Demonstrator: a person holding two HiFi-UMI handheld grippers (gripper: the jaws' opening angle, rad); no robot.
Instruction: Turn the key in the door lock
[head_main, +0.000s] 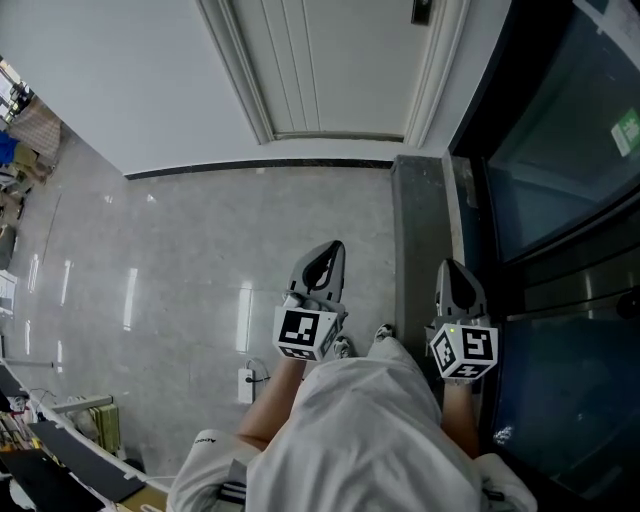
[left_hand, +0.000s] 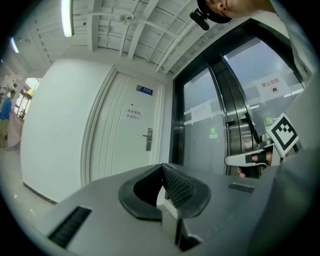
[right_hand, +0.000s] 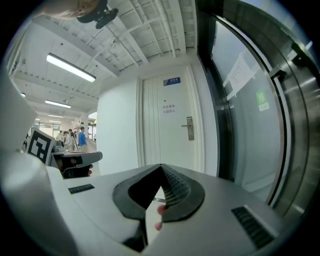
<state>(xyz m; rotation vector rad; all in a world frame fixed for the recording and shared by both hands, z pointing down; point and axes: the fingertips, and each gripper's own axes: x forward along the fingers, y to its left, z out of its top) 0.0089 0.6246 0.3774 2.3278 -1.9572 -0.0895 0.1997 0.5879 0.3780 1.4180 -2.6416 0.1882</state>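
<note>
A: Looking ahead, where's the door lock (right_hand: 189, 128)?
B: On the white door (head_main: 330, 60), well apart from both grippers.
A: And the key?
B: Can't tell. A small red bit (right_hand: 160, 210) shows beneath the right gripper (right_hand: 161, 169), whose jaws are pressed together.
A: The left gripper (left_hand: 163, 167)?
B: Its jaws are together too. It's held beside the right one, above the grey floor (head_main: 200, 260).

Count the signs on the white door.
2. A blue plate sits near the top of the door, and a notice in dark print is just below it. None seems hidden.
</note>
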